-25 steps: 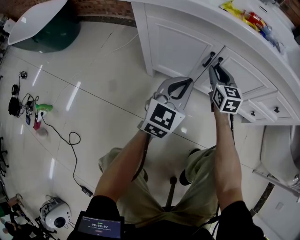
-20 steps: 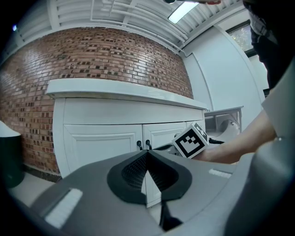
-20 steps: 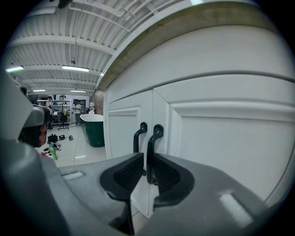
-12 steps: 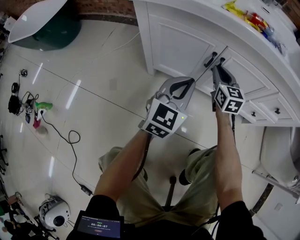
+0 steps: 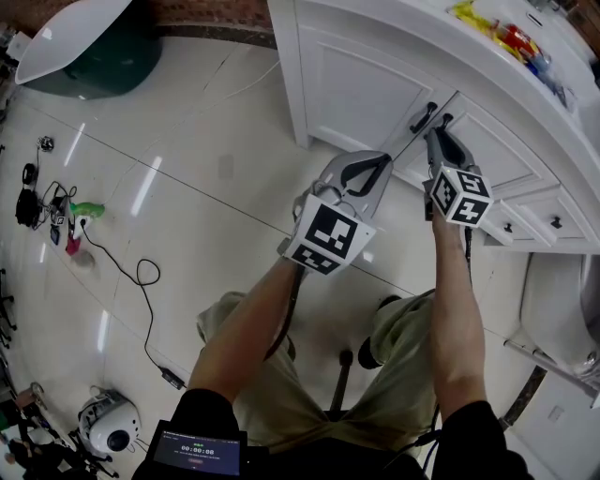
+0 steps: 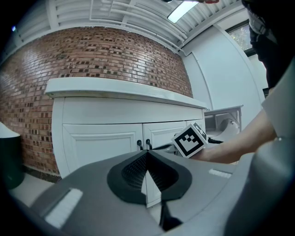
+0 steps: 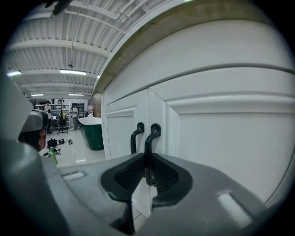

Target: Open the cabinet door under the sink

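1. Cabinet door [image 5: 492, 150], the right-hand leaf of a white vanity cabinet [image 5: 291, 75], sits shut and flush with the left-hand door [image 5: 352, 89].
2. Two black handles stand side by side at the cabinet's middle seam: the right door handle [image 7: 150, 138] and the left door handle [image 7: 135, 136].
3. Right gripper [image 7: 146, 171], held up against the cabinet front, pinches the right door handle, its ribbed pads closed on the lower stem of the bar.
4. Left gripper [image 6: 147, 159] hovers a little back from the cabinet, facing the seam from the left-hand door's side. Its jaws are pressed together with nothing between them.
5. Colourful packets [image 5: 502, 36] lie on the cabinet's countertop [image 5: 412, 23].
6. Beyond the cabinet's left end stands a green-and-white bathtub [image 5: 80, 42].
7. Black cable [image 5: 141, 277] trails over the glossy tiled floor [image 5: 206, 206], well apart from the cabinet.
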A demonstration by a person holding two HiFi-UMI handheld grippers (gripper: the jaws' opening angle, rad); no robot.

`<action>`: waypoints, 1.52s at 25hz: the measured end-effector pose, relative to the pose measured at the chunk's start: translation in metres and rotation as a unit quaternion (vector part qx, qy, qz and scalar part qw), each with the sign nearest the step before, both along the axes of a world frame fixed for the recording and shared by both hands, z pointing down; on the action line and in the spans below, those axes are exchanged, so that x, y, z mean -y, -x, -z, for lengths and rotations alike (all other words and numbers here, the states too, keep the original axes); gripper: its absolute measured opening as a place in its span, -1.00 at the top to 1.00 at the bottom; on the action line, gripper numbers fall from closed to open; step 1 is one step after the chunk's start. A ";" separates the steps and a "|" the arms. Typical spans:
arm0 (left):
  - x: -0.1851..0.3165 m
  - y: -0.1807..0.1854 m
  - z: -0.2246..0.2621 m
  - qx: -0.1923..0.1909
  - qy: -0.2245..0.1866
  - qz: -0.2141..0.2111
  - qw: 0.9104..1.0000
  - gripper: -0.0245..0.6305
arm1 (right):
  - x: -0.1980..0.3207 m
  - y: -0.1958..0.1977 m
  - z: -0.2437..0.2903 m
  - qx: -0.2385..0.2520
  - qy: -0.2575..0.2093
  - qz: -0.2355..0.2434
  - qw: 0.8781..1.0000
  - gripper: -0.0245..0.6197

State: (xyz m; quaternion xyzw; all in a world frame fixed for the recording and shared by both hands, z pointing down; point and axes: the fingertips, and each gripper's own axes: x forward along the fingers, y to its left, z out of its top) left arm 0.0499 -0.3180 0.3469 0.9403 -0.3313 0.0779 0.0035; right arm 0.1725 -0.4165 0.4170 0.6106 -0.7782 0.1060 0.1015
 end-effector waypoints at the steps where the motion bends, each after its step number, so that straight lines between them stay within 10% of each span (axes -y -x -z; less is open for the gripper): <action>1: 0.000 0.000 0.000 0.000 0.000 0.000 1.000 0.87 | 0.000 0.000 0.000 0.001 -0.001 -0.001 1.000 0.83; 38: -0.055 0.000 0.013 -0.003 -0.011 -0.008 1.000 0.87 | -0.056 0.016 0.001 -0.003 0.010 0.016 1.000 0.84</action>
